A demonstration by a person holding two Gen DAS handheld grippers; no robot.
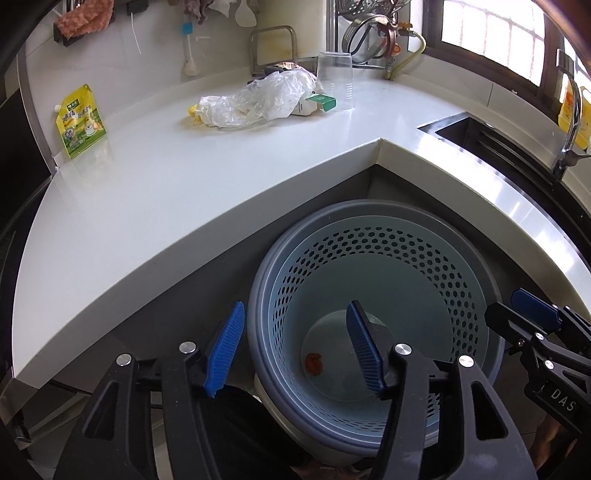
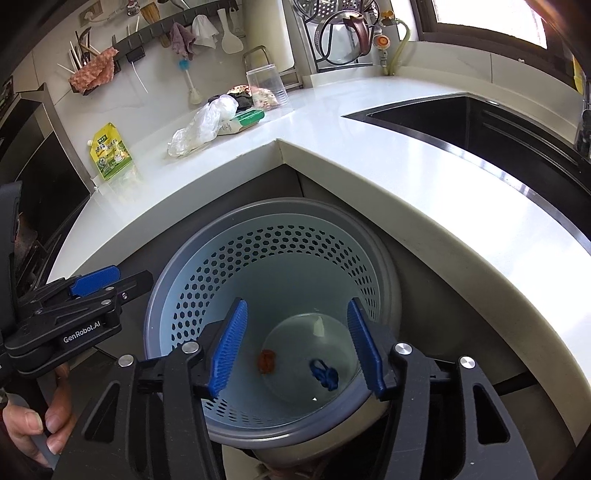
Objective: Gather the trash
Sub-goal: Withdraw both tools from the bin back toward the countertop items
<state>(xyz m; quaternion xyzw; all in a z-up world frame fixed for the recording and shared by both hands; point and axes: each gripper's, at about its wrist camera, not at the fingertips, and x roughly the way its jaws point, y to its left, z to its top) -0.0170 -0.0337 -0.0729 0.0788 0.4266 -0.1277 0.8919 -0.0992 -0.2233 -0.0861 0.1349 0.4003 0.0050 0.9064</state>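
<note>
A round perforated light-blue trash bin [image 1: 369,236] with a grey rim stands on the floor in the counter's inner corner; it also shows in the right wrist view [image 2: 258,243]. An orange scrap [image 2: 266,361] and a blue scrap [image 2: 325,373] lie on its bottom; the orange scrap also shows in the left wrist view [image 1: 314,363]. My left gripper [image 1: 295,347] is open and empty over the bin's left rim. My right gripper [image 2: 297,345] is open and empty above the bin. On the counter lie a crumpled clear plastic bag [image 1: 258,99], a green-and-white carton [image 1: 317,103] and a yellow-green pouch [image 1: 79,122].
A clear plastic cup [image 1: 334,79] stands upside down behind the carton. A sink [image 2: 480,125] with a tap [image 1: 569,125] lies at the right. A dish rack [image 2: 343,33] and hung utensils line the back wall. The white L-shaped counter [image 1: 184,177] wraps around the bin.
</note>
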